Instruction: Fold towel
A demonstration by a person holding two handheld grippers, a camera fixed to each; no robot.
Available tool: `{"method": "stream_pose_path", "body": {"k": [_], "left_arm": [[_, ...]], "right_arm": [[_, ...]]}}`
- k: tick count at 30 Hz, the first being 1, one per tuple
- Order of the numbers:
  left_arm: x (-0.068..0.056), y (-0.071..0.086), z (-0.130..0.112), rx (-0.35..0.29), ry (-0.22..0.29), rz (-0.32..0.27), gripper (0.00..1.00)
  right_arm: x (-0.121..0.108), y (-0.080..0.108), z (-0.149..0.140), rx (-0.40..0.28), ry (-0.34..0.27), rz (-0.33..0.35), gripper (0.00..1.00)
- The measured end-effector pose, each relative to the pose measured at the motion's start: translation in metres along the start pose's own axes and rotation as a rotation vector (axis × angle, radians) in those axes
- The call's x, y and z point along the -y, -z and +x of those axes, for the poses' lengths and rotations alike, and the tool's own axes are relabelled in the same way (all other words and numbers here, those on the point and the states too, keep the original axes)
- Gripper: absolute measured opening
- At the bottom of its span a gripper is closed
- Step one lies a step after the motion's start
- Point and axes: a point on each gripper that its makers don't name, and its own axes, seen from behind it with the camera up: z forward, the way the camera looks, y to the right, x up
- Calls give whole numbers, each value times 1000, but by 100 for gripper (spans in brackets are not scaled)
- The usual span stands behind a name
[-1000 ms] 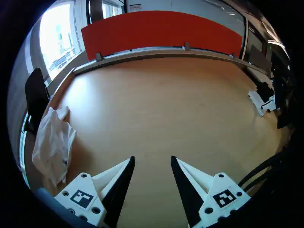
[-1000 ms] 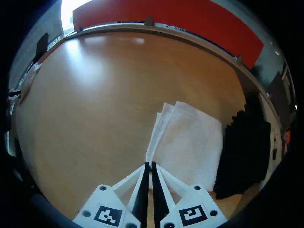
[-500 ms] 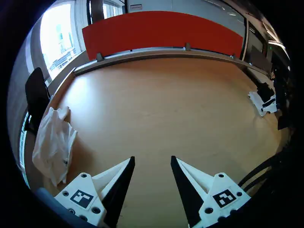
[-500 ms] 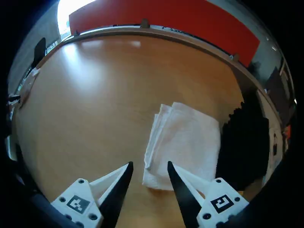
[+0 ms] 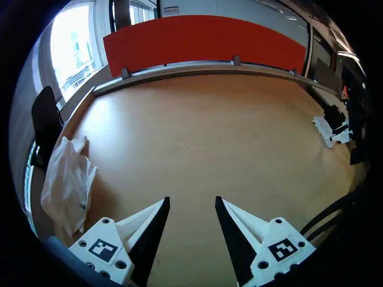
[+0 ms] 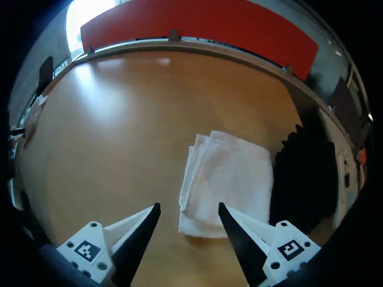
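on the wooden table point(image 6: 110, 129), a white towel point(image 6: 225, 177) folded into a thick rectangle, layered edges stacked along its left side, lying flat and well short of the red panel point(image 6: 201, 24) at the far edge. close against its right side, touching or just apart, hard to tell, a heap of black cloth point(image 6: 306, 182). right gripper point(image 6: 189, 204) open, fingers spread wide and gripping nothing, the tips framing the towel's near left corner in the right gripper view. left gripper point(image 5: 192, 198) likewise open and empty, pointing out over bare wood. off to its left, near the table's edge, a crumpled white plastic bag point(image 5: 67, 184), with a black chair point(image 5: 45, 119) just behind it, and bright windows point(image 5: 72, 52) beyond.
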Motion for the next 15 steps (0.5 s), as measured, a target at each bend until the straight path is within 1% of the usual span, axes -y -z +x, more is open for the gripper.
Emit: {"method": "stream_pose_path", "body": {"k": [11, 15], "left_arm": [[5, -1, 6, -10, 1, 6, 69], [7, -1, 9, -15, 5, 12, 69]], "right_arm": [[-5, 12, 14, -86, -35, -39, 95], [-9, 18, 21, -137, -64, -64, 95]]}}
